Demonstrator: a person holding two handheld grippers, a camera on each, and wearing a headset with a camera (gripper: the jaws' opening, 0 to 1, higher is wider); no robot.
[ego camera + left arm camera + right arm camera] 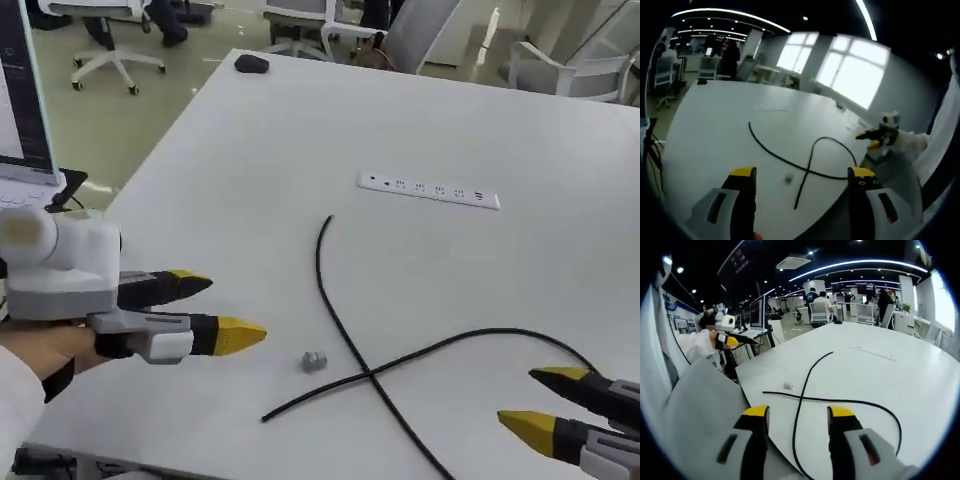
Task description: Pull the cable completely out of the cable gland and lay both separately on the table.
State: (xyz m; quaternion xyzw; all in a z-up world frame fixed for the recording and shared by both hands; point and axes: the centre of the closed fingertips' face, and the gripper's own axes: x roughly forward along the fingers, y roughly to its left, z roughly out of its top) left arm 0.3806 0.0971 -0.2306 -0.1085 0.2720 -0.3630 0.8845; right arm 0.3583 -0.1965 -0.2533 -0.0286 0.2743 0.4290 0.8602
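Black cable (371, 375), grey gland (315, 361) lie apart; power strip (428, 189) markings illegible.

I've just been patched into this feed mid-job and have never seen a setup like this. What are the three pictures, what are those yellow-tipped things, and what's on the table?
There is no robot: a person holds a two-jaw tool in each hand. The head view comes from a headset camera looking down at the white table. The two round views come from cameras riding on the grippers, looking along their yellow-tipped jaws. In the head view the left gripper is at the left and the right gripper at the lower right. Both are open and hold nothing. On the table lie a black cable that crosses over itself, a small grey cable gland beside it but apart from it, a white power strip further back, and a dark mouse near the far edge.
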